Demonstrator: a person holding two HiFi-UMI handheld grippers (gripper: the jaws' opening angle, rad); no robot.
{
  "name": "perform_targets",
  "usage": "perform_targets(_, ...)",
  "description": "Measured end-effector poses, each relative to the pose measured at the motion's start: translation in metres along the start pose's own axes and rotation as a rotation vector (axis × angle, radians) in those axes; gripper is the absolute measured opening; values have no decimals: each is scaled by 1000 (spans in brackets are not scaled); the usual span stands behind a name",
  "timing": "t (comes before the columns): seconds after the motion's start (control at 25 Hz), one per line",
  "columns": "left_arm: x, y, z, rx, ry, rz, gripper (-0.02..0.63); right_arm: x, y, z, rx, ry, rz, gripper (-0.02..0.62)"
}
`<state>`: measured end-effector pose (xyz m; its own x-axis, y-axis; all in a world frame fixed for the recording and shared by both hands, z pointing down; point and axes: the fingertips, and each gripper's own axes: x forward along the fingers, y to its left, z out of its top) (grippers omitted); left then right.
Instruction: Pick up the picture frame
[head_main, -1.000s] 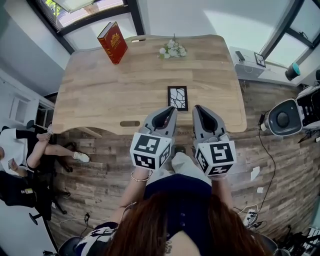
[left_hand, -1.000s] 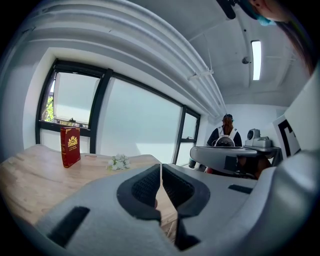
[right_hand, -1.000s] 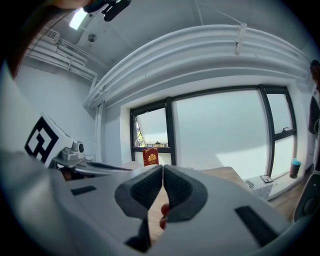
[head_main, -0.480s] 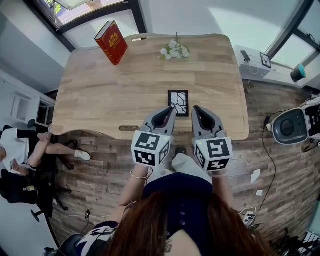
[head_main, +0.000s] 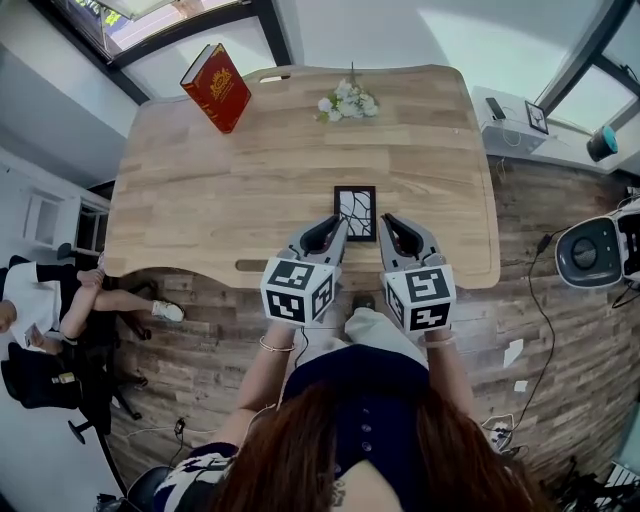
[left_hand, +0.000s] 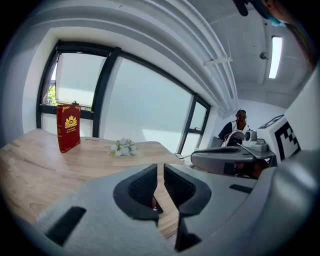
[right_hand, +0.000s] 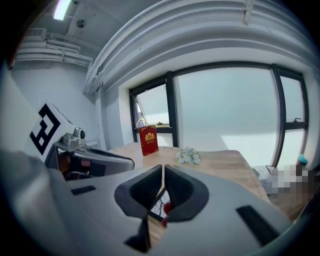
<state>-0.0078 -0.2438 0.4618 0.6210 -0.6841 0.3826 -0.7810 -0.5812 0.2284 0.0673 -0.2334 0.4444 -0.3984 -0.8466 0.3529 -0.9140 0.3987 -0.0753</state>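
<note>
We hold both grippers out in front of us over the near edge of the wooden table (head_main: 200, 190), forearms reaching forward side by side and the marker cubes turned up toward our head. Both tools tilt slightly downward and angle in toward each other.

The picture frame (head_main: 355, 212) lies flat on the table close to that near edge, a little right of the middle. Its near end sits between the two tips. The left gripper (head_main: 337, 223) noses in at the frame's left side and the right gripper (head_main: 384, 220) sits just beside its right side. Whether either one touches it we cannot tell.

In the left gripper view the jaws stand together with nothing between them. In the right gripper view the jaws are likewise closed to a thin slit, gripping nothing.

A red book (head_main: 215, 87) stands upright near the far left corner, and a small bunch of white flowers (head_main: 347, 103) lies by the far edge.
</note>
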Motion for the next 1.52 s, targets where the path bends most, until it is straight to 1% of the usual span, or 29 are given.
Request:
perform_targets(0.36, 27, 16, -23, -52, 77, -21, 38, 32, -14, -31, 3, 99, 25, 29)
perform_targets(0.56, 41, 25, -38, -59, 128, -18, 41, 46, -19, -48, 10, 154, 46, 29)
perform_targets(0.6, 44, 27, -42, -66, 141, -19, 47, 49, -20, -52, 11, 166, 49, 29)
perform_targets(0.64, 46, 30, -46, -77, 152, -20, 67, 52, -21, -55, 13, 177, 53, 29)
perform_targets(0.68, 49, 32, -49, -88, 161, -18, 105, 55, -22, -59, 15, 188, 56, 29)
perform_targets(0.84, 57, 42, -63, -109, 194, -3, 109, 66, -26, -74, 31, 234, 67, 31)
perform_targets(0.92, 61, 47, -71, -119, 220, 2, 117, 72, -28, -83, 38, 259, 74, 45)
perform_targets(1.0, 67, 54, -81, -132, 248, 3, 127, 78, -30, -91, 42, 284, 76, 74)
perform_targets(1.32, 85, 74, -119, -188, 368, 2, 149, 102, -38, -130, 89, 394, 80, 84)
perform_targets(1.52, 94, 83, -140, -225, 430, 1, 153, 113, -41, -149, 132, 441, 86, 95)
